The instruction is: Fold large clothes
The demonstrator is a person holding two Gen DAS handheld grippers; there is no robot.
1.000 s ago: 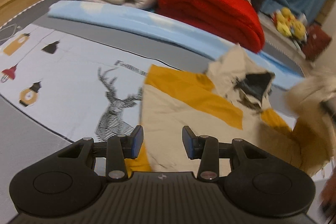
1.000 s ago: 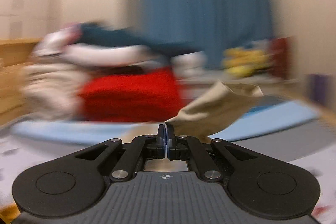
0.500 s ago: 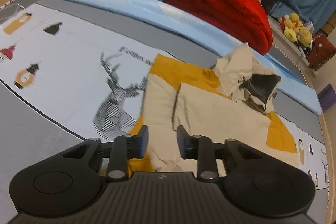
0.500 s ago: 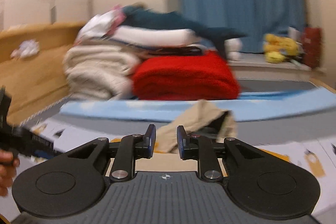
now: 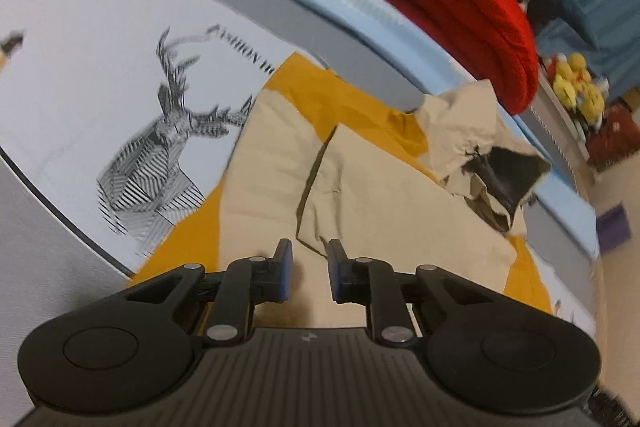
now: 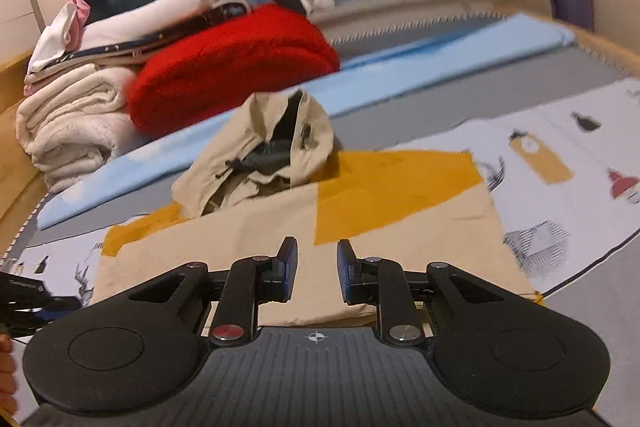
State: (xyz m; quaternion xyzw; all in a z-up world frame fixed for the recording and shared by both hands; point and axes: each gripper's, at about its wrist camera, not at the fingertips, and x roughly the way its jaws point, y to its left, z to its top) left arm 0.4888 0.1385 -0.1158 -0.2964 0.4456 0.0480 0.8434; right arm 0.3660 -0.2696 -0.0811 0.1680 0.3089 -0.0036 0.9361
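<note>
I see the jacket (image 6: 400,219) lying flat on the printed sheet (image 6: 580,155), beige with mustard panels, sleeves folded in, hood (image 6: 264,151) crumpled at its far end. My left gripper (image 5: 307,269) has just been closing, jaws apart over the beige cloth, pinching nothing. My right gripper (image 6: 317,271) is parted too, empty.
</note>
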